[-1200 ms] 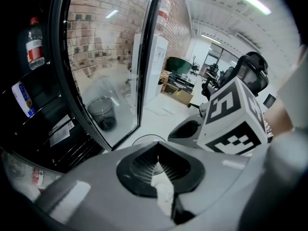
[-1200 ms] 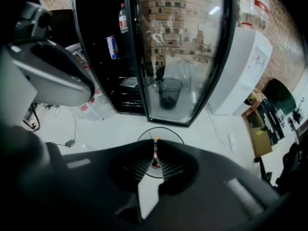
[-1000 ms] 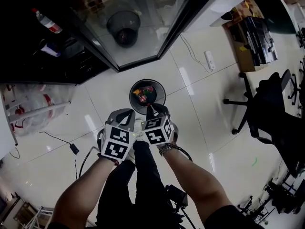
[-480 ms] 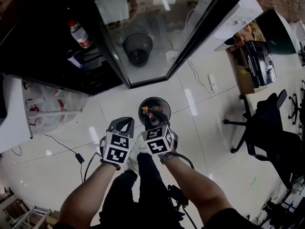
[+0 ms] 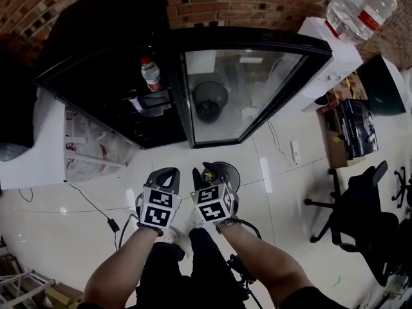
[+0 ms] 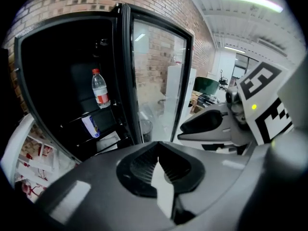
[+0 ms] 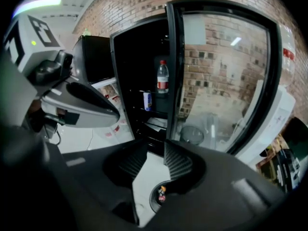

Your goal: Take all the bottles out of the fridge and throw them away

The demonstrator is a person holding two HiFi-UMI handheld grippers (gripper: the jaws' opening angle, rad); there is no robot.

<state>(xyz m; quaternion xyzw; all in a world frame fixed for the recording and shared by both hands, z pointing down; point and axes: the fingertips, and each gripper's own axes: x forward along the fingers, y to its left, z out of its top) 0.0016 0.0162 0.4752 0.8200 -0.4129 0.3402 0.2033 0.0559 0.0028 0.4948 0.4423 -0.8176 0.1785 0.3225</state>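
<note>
In front of the fridge (image 5: 96, 89), the person holds both grippers side by side over the white tiled floor (image 5: 77, 192), pointing towards the cabinet and well apart from it. The fridge's glass door (image 5: 238, 89) is swung wide open to the right. Inside the dark interior one clear bottle (image 5: 150, 74) with a red cap and a red label stands upright near the hinged edge of the door. Below it and slightly to the left, a blue and white can (image 6: 90, 125) leans at a tilt. The left gripper (image 5: 165, 172) is clenched: in its own view the ribbed tips meet and nothing is caught between them. The right gripper (image 5: 205, 171) is released. Its jaws have just been opening and now stand a little apart with nothing between them. Through the gap its view shows only floor and part of the round black bin (image 5: 230, 171). In the head view the bin sits on the floor just beyond the right gripper, partly covered by it, with some colourful rubbish visible inside. A brick wall (image 5: 257, 5) runs behind the fridge. To the right of the door a large water jug (image 5: 360, 5) sits upside down on a white dispenser. A black office chair (image 5: 360, 221) stands further right.
</note>
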